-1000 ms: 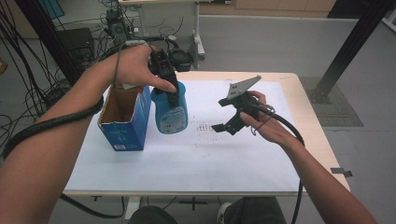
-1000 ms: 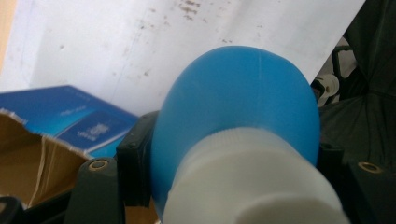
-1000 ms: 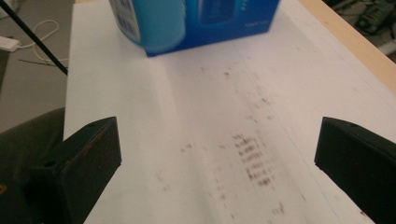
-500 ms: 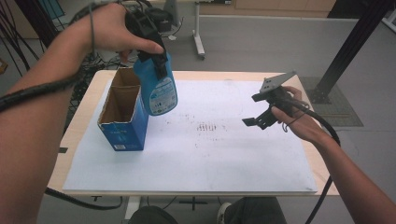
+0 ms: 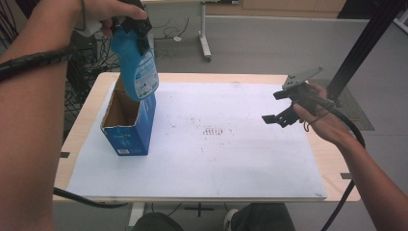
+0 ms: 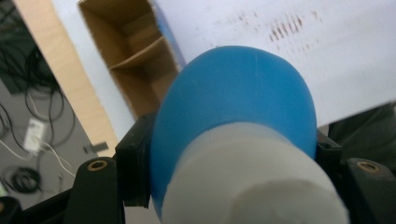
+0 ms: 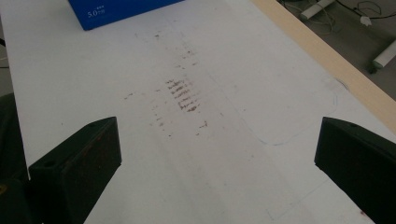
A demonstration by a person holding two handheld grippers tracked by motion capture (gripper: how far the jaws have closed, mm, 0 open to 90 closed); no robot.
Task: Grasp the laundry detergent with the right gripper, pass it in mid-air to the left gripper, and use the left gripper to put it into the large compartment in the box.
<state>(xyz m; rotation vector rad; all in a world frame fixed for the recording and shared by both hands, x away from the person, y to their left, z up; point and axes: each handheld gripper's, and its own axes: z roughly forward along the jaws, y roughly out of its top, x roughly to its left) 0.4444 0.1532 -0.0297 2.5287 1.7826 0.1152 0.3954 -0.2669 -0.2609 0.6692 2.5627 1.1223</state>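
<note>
Two jaws of my left gripper (image 5: 129,26) pinch the blue bottle (image 5: 137,67) upper left, hanging above the open box (image 5: 126,126) to drop in; my right gripper (image 5: 284,107) waits spread, centre right.

From above my side I look forward and down on the bench (image 5: 308,149), while both tool cameras look down closely, sharing its stained middle.
</note>
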